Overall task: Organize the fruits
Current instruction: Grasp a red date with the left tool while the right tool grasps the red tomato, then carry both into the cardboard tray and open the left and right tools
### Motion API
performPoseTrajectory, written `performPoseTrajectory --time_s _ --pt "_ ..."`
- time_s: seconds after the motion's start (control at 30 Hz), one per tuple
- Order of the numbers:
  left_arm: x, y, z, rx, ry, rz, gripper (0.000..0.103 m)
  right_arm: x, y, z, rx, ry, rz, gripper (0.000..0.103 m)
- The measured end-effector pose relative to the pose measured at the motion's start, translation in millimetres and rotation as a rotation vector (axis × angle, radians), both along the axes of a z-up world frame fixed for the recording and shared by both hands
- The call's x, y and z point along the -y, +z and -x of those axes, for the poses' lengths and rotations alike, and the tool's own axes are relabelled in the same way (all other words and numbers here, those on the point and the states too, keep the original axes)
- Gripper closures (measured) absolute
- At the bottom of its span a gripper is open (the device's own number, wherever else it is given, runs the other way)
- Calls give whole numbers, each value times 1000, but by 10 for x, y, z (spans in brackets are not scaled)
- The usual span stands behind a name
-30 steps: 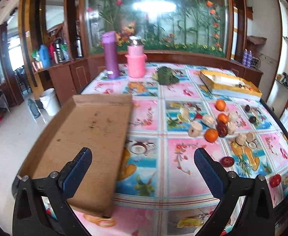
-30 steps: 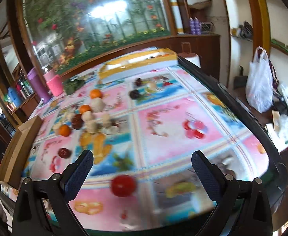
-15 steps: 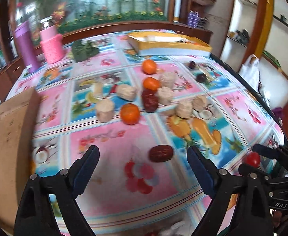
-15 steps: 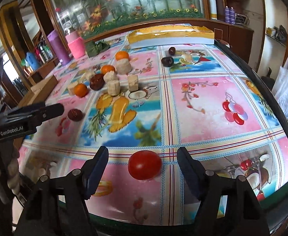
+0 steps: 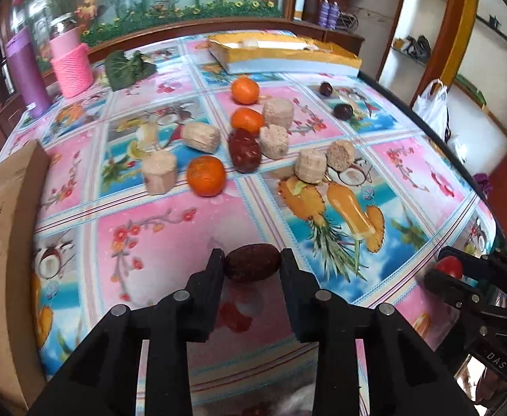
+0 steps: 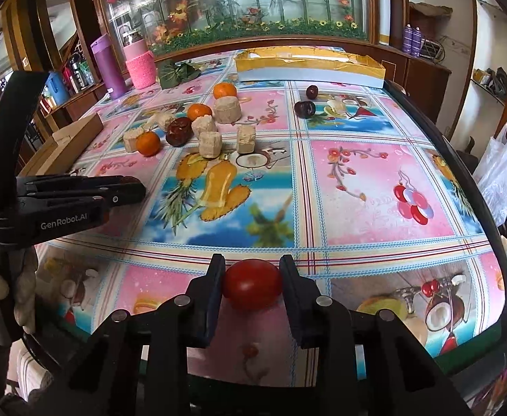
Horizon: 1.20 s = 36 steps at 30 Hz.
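Note:
In the left wrist view my left gripper (image 5: 252,260) is shut on a dark red date (image 5: 253,267) that rests on the flowered tablecloth (image 5: 170,242) near the front edge. In the right wrist view the jaws of my right gripper (image 6: 252,267) are closing, with a red tomato (image 6: 252,289) between them and both pads touching its sides. The left gripper (image 6: 135,187) also shows at the left of that view, pointing right. Farther back lie three oranges (image 5: 206,175), a bigger red date (image 5: 243,150) and several beige cylinder pieces (image 5: 159,172).
A cardboard box (image 5: 0,242) stands along the left table edge. A yellow-rimmed tray (image 5: 281,52) sits at the back, with two dark plums (image 5: 342,111) before it. A pink jar (image 5: 71,66), a purple flask (image 5: 26,69) and a green leaf bundle (image 5: 128,67) are back left.
Both grippers went from wide open to closed. The left one swung right from the cardboard box down onto the date. The right one dropped around the tomato and closed on it.

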State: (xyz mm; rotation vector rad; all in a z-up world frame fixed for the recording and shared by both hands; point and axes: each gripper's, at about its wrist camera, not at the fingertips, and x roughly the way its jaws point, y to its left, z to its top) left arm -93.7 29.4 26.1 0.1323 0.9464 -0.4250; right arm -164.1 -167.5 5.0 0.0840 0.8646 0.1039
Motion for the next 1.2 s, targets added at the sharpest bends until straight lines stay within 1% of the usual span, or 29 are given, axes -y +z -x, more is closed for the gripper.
performPoseTrajectory --time_s 0.1,0.2,0.27,0.33,0.37,0.43,0.5,0.57,0.63,0.73,0.8,0.9,1.0,1.07,1.1,1.2 --pt "-257 176 120 39 38 39 72 -85 110 73 26 6 20 68" --pt "-666 372 247 94 114 51 72 -225 258 110 53 33 23 68" --pt "-1062 476 318 130 201 53 72 -365 365 115 74 62 21 68" --pt "-1436 520 351 150 289 48 71 -579 494 103 98 115 5 68" --pt "-1717 530 380 156 356 47 71 -716 563 90 110 151 -8 68" --pt "-2153 503 439 156 460 37 71 -1011 657 34 127 222 -30 68" --pt "-2496 434 481 152 556 4 71 -1350 731 -27 141 303 -53 68" --pt "-2794 360 507 138 629 -16 71 -1729 770 -99 151 389 -67 68" --pt "-2990 294 503 124 670 -27 71 -2128 768 -196 156 461 -66 68" --pt "-3126 210 488 108 704 -50 71 -2636 680 -372 115 554 -99 68" --pt "-3207 153 463 89 713 -47 71 -2947 564 -490 73 597 -109 68" --pt "-3251 104 457 74 716 -28 71 -3274 387 -614 21 637 -94 68" --pt "-3300 98 458 73 725 -4 71 -3448 231 -693 -18 648 -66 67" --pt "-3326 97 482 73 731 19 65 -3480 154 -719 -37 644 -56 67" --pt "-3345 105 496 75 736 30 59 -3494 122 -733 -43 640 -53 67" --pt "-3332 155 551 86 746 56 53 -3497 91 -736 -45 636 -63 66"
